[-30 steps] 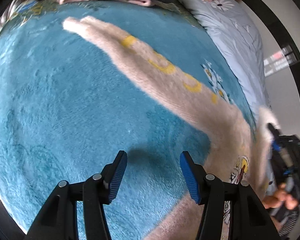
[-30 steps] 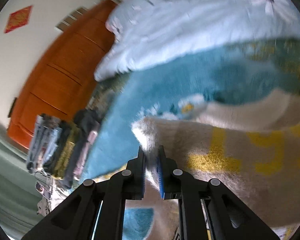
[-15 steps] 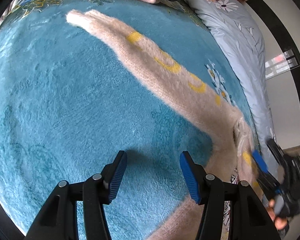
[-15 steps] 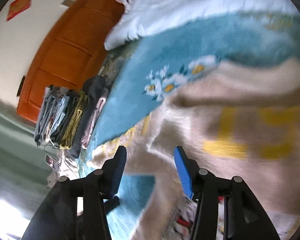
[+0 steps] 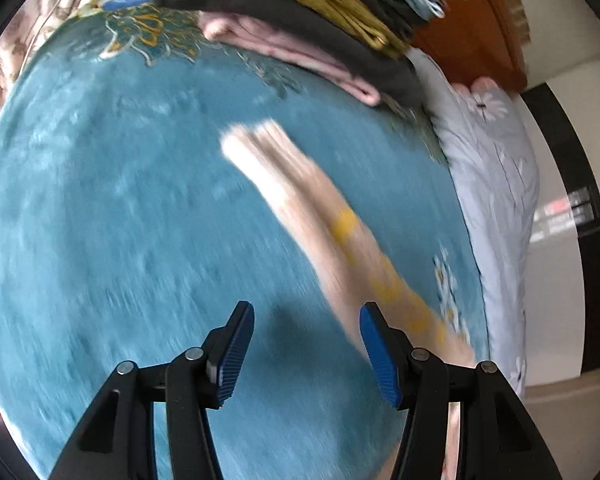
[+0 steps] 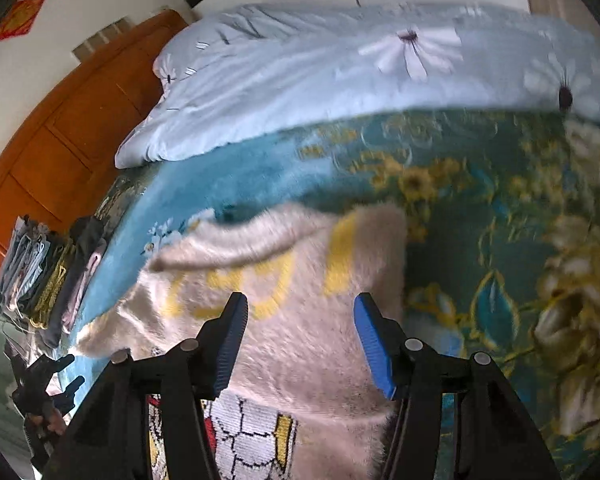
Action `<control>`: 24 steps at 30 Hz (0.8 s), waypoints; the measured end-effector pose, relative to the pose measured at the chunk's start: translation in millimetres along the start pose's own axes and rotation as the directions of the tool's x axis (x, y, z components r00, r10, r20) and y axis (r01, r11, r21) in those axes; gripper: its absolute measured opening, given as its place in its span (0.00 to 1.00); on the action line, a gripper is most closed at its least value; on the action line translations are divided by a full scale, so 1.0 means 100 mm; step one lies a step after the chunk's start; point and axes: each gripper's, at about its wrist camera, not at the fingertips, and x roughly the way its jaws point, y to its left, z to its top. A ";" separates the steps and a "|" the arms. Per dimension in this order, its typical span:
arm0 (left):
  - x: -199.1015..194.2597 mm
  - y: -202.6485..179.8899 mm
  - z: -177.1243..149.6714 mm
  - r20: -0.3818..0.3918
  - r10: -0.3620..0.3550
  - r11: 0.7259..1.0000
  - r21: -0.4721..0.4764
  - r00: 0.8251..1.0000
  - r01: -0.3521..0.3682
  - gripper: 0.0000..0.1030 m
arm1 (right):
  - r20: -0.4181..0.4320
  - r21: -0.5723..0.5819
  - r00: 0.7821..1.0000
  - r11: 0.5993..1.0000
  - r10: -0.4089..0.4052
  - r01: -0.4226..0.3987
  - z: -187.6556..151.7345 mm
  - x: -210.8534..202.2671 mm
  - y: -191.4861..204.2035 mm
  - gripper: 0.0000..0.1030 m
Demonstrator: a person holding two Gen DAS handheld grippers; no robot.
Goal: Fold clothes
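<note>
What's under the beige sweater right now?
The beige sweater lies on the teal blanket, which shows all around it. One sleeve is folded over its front. Whatever the body covers is hidden.

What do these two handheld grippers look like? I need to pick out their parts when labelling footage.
Both match: the left gripper and right gripper each have two black angular plastic fingers with silver pivot pins, tipped with blue ribbed pads. No cables, markings or sleeves show.
</note>
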 end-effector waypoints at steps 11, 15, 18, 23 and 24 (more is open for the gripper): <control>0.33 0.00 0.33 0.022 -0.040 0.999 0.002 0.999 0.040 0.56 | -0.014 -0.016 0.999 0.999 0.031 -0.031 -0.10 0.21 -0.02 0.57; 0.38 -0.11 0.33 0.054 -0.052 0.997 0.061 0.997 0.049 0.51 | 0.020 0.016 0.994 0.994 0.109 -0.110 -0.14 0.01 -0.02 0.57; 0.46 -0.15 0.35 0.072 0.022 0.994 0.106 0.997 -0.029 0.17 | 0.030 -0.001 0.992 0.993 0.121 -0.121 -0.20 -0.10 0.02 0.57; 0.39 -0.48 0.22 0.149 0.110 0.939 0.309 0.983 -0.152 0.11 | 0.046 0.013 0.987 0.988 0.155 -0.155 -0.31 -0.25 -0.02 0.57; 0.29 -0.62 0.17 0.167 0.081 0.928 0.347 0.983 -0.135 0.11 | 0.054 0.014 0.986 0.987 0.159 -0.160 -0.32 -0.29 -0.04 0.57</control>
